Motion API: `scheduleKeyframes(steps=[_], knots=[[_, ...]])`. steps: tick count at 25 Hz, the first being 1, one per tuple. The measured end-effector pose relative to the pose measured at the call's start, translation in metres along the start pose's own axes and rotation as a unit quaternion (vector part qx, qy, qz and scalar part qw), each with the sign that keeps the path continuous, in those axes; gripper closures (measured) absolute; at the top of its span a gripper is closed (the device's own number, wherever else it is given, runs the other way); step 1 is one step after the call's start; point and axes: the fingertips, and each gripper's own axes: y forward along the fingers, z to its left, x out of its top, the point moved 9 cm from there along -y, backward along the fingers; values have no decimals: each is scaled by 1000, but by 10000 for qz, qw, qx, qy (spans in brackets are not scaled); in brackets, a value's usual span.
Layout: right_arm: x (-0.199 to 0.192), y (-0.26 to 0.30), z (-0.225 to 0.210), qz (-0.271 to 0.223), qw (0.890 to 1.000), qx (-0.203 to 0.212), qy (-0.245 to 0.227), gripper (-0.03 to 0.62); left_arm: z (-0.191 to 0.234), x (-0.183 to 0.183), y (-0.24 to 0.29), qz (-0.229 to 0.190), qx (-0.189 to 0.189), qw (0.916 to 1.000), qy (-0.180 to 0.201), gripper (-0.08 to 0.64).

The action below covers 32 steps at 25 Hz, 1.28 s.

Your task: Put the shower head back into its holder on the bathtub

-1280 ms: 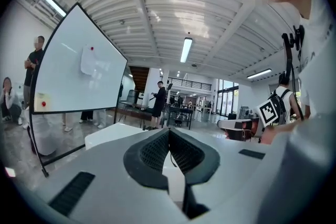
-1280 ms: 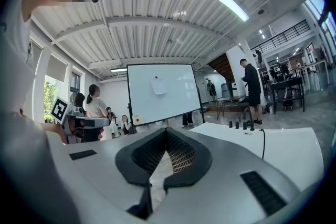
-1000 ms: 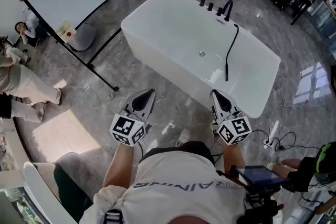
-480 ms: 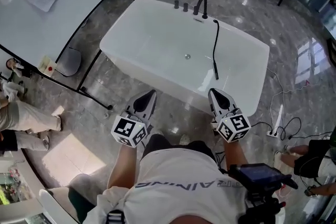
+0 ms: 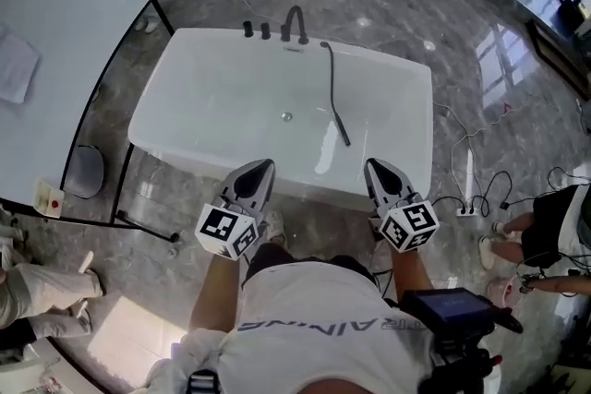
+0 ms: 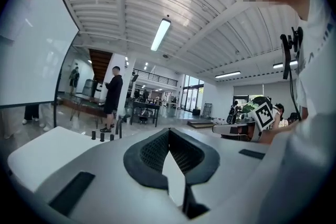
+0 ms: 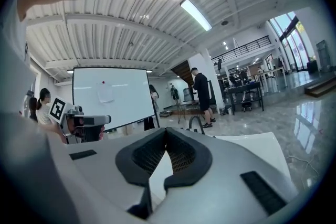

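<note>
Head view shows the shower head [image 5: 341, 128] lying inside the bathtub [image 5: 388, 58], right of its middle, with the hose [image 5: 329, 74] coming from the far rim. Left gripper [image 5: 266, 163] and right gripper [image 5: 371, 164] hover at the near rim, jaws pressed together, empty.

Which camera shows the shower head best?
The head view. It looks down on the whole shower head, lying inside the bathtub with its hose. The left gripper view shows only the taps, the right gripper view only the faucet; neither shows the shower head.
</note>
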Motion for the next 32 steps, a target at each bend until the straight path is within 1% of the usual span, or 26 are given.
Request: scheduleKeyframes(steps=[5, 10, 14, 17, 20, 23, 26, 29, 32], knots=[[19, 52, -14, -29, 9990, -438, -57, 584, 60, 17, 48, 31, -390, 9992, -5, 543], [40, 103, -9, -178, 9961, -847, -180, 584, 127, 32, 80, 159, -725, 9972, -71, 543], [38, 133, -5, -172, 9931, -1147, -166, 584, 170, 32, 102, 269, -947, 9951, -60, 543], [35, 147, -8, -92, 9906, -1362, -132, 584, 192, 29, 122, 354, -1112, 9931, -144, 543], [39, 152, -22, -54, 9884, -1512, -108, 584, 196, 31, 148, 423, -1253, 9911, -149, 543], [41, 151, -46, -74, 9866, -1630, -62, 584, 192, 34, 176, 472, -1341, 9898, -45, 543], [40, 150, -55, -124, 9865, -1635, -21, 584, 187, 36, 183, 458, -1360, 9896, 30, 543], [41, 145, -73, -167, 9882, -1524, 36, 584, 174, 40, 192, 488, -1267, 9907, 113, 543], [45, 136, -100, -225, 9903, -1371, 83, 584, 154, 44, 207, 510, -1078, 9928, 90, 543]])
